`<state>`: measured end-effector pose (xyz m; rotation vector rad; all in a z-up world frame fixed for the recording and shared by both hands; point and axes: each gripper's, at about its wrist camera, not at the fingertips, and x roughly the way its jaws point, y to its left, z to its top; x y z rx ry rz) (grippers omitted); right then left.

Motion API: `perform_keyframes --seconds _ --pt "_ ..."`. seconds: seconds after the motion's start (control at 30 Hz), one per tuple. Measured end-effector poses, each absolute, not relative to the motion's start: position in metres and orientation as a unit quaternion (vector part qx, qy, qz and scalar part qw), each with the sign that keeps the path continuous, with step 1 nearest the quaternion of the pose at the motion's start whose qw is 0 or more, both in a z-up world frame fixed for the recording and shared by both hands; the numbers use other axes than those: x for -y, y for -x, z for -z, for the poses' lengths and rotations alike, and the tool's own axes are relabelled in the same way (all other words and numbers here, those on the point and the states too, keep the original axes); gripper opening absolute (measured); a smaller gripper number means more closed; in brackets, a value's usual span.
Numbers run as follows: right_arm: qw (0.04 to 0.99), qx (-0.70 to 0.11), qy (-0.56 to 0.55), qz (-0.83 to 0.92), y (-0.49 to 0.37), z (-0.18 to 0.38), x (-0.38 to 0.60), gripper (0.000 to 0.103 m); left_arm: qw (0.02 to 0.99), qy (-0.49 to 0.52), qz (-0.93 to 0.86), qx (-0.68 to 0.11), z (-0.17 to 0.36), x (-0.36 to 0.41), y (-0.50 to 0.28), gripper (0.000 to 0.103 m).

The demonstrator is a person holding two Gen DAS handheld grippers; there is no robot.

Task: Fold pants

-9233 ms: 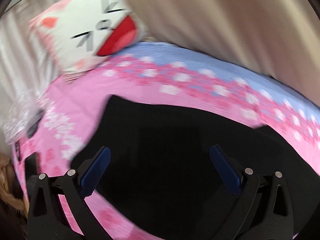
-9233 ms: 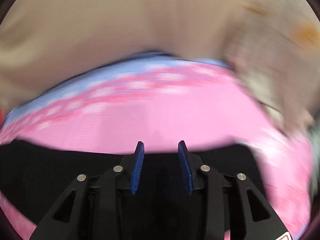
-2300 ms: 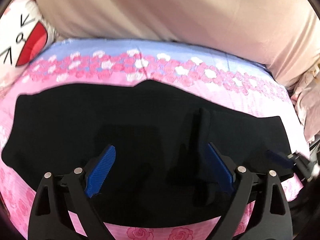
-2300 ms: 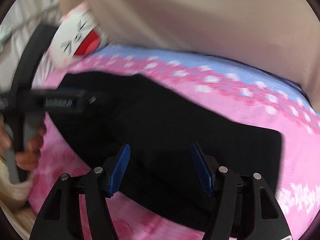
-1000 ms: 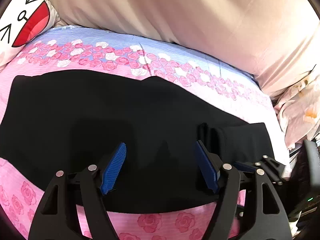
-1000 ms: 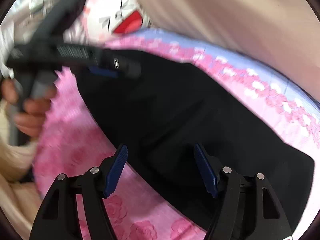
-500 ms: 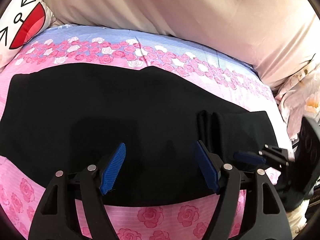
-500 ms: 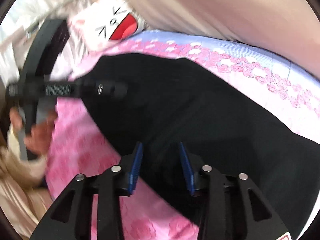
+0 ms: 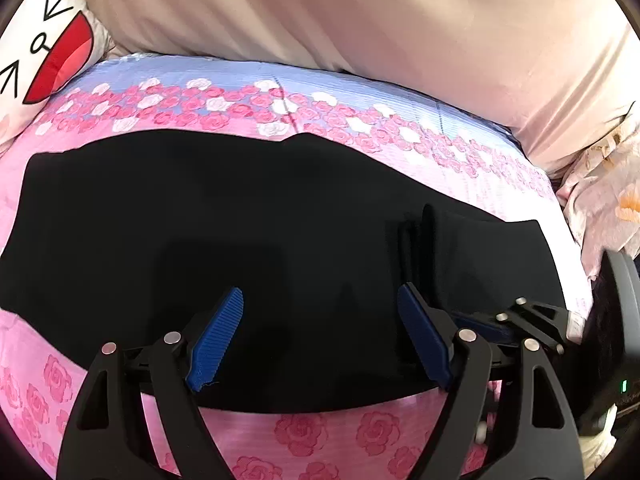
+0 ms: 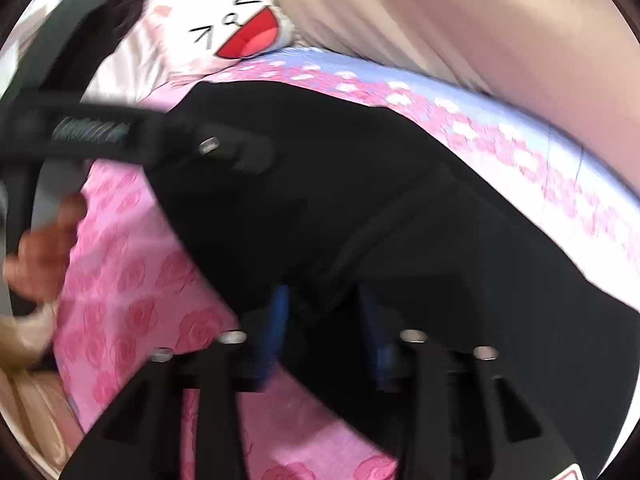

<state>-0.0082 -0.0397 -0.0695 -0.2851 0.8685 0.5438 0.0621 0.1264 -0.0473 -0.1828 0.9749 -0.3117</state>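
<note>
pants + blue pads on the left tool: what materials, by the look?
Pants: matte black fabric, probably a soft knit or cotton; it drapes flat and shows soft folds, no sheen. Weave too dark to tell.
Left tool pads: blue, ribbed, matte; looks like rubber or printed plastic, can't say which.

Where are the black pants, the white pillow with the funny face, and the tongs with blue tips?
black cloth pants (image 9: 248, 216), left wrist view, flat middle of the fabric.
white cartoon-face pillow (image 10: 236, 28), right wrist view, near the red mouth.
left tongs with blue ribbed tips (image 9: 320, 332), left wrist view, midway between tips.
</note>
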Motion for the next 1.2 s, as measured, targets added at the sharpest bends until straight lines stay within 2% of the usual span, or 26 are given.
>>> perform_keyframes --seconds 0.07,0.13,0.17,0.2,0.27,0.37,0.53,0.6,0.7,0.73,0.77,0.8,0.93,0.97,1.07,1.1,1.13,1.17,1.2 --pt "0.862 -0.415 0.155 -0.246 0.007 0.075 0.034 0.057 0.866 0.089 0.145 -0.470 0.051 -0.129 -0.062 0.077" --pt "0.869 -0.407 0.159 -0.233 0.003 0.079 0.031 0.048 0.863 0.092 0.142 -0.475 0.055 -0.129 -0.065 0.077" --pt "0.872 -0.408 0.142 -0.230 -0.002 0.077 0.034 0.037 0.862 0.095 0.141 -0.478 0.056 -0.129 -0.066 0.077" --pt "0.873 -0.411 0.114 -0.236 -0.007 0.072 0.038 0.022 0.861 0.098 0.142 -0.479 0.056 -0.129 -0.067 0.078" --pt "0.876 -0.412 0.026 -0.250 -0.019 0.061 0.061 0.016 0.864 0.099 0.138 -0.474 0.052 -0.133 -0.066 0.078" --pt "0.883 -0.379 -0.059 -0.270 -0.023 0.032 0.081 0.016 0.876 0.101 0.123 -0.455 0.041 -0.146 -0.064 0.078" --pt "0.878 -0.331 -0.096 -0.332 -0.025 -0.004 0.066 0.015 0.894 0.116 0.084 -0.425 0.024 -0.178 -0.062 0.078" --pt "0.869 -0.359 -0.057 -0.336 -0.036 0.015 0.035 0.017 0.897 0.121 0.071 -0.420 0.022 -0.188 -0.063 0.078" --pt "0.839 -0.443 -0.014 -0.316 -0.055 0.077 0.011 0.022 0.896 0.125 0.062 -0.421 0.022 -0.193 -0.063 0.078" --pt "0.844 -0.430 -0.033 -0.318 -0.050 0.078 0.018 0.023 0.896 0.124 0.062 -0.422 0.022 -0.193 -0.063 0.078" --pt "0.845 -0.422 -0.052 -0.324 -0.042 0.069 0.024 0.029 0.896 0.121 0.062 -0.424 0.022 -0.192 -0.062 0.078" --pt "0.843 -0.419 -0.061 -0.332 -0.036 0.061 0.027 0.029 0.895 0.119 0.063 -0.424 0.021 -0.191 -0.061 0.078" --pt "0.894 -0.344 -0.061 -0.281 -0.007 0.010 0.072 0.028 0.893 0.112 0.095 -0.426 0.019 -0.170 -0.064 0.078" --pt "0.908 -0.336 -0.066 -0.240 -0.004 0.001 0.093 0.025 0.891 0.110 0.105 -0.427 0.019 -0.162 -0.065 0.078" --pt "0.920 -0.359 -0.083 -0.131 -0.002 0.000 0.151 0.024 0.887 0.090 0.147 -0.429 0.018 -0.123 -0.072 0.080" --pt "0.916 -0.376 -0.088 -0.106 -0.004 0.006 0.167 0.024 0.885 0.081 0.162 -0.430 0.020 -0.106 -0.075 0.084" --pt "0.906 -0.406 -0.090 -0.075 -0.010 0.022 0.186 0.024 0.882 0.072 0.169 -0.434 0.024 -0.092 -0.078 0.092" --pt "0.901 -0.424 -0.086 -0.045 -0.014 0.036 0.203 0.024 0.879 0.063 0.171 -0.440 0.029 -0.080 -0.082 0.093" --pt "0.893 -0.442 -0.083 -0.007 -0.018 0.050 0.220 0.009 0.875 0.047 0.166 -0.452 0.038 -0.065 -0.087 0.093"
